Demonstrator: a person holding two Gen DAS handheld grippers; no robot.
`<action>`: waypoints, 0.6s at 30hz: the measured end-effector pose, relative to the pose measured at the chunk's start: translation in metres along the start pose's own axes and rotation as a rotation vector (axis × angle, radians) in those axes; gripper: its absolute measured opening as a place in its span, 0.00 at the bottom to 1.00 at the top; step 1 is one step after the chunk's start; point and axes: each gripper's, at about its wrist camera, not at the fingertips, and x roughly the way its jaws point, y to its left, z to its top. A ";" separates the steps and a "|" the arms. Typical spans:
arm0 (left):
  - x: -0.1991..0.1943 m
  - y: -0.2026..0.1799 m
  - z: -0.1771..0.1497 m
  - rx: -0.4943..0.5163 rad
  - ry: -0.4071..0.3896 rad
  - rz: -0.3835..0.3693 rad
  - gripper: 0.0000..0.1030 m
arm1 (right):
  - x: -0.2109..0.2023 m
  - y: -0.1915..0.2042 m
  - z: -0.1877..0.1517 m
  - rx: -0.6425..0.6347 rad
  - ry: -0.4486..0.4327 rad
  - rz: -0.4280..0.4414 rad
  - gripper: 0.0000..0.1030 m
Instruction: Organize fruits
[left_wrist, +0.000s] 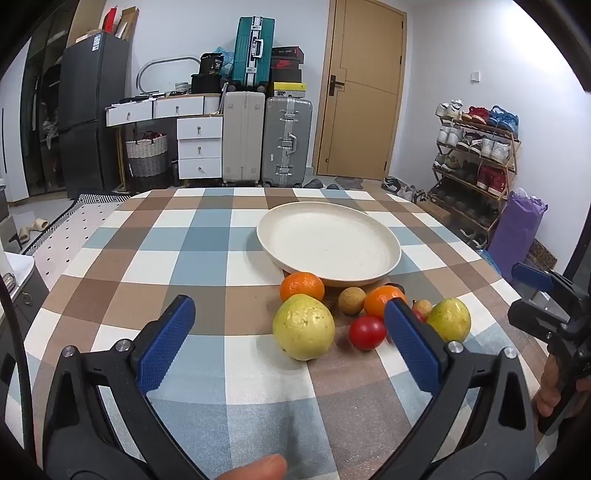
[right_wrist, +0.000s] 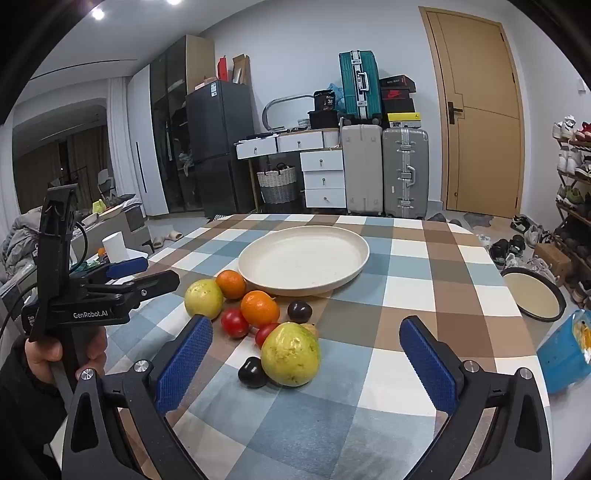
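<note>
An empty cream plate (left_wrist: 328, 240) (right_wrist: 303, 258) sits mid-table. Just in front of it lies a cluster of fruit: two yellow-green guavas (left_wrist: 303, 326) (left_wrist: 450, 318) (right_wrist: 290, 353) (right_wrist: 203, 298), two oranges (left_wrist: 302, 286) (left_wrist: 380, 299) (right_wrist: 259, 308) (right_wrist: 230, 283), red tomatoes (left_wrist: 366, 332) (right_wrist: 234, 322), a brown round fruit (left_wrist: 351, 300) and two dark plums (right_wrist: 299, 311) (right_wrist: 252, 372). My left gripper (left_wrist: 290, 314) is open and empty, its fingers either side of the near guava. My right gripper (right_wrist: 306, 338) is open and empty, the other guava between its fingers.
The round table wears a checked cloth (left_wrist: 207, 258). A blue bag (right_wrist: 565, 350) lies at its right edge, a basin (right_wrist: 533, 297) on the floor beyond. Suitcases (left_wrist: 266, 140), drawers, a door and a shoe rack (left_wrist: 476, 155) stand behind.
</note>
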 end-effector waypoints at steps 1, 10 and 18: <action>0.000 0.000 0.000 0.000 0.001 0.000 0.99 | 0.000 0.000 0.000 0.000 0.001 -0.001 1.00; 0.000 0.000 0.000 -0.002 0.005 0.001 0.99 | 0.003 -0.001 0.002 0.004 0.008 -0.007 1.00; -0.002 0.000 0.000 -0.010 0.010 0.006 0.99 | 0.002 -0.001 0.000 0.004 0.007 -0.009 1.00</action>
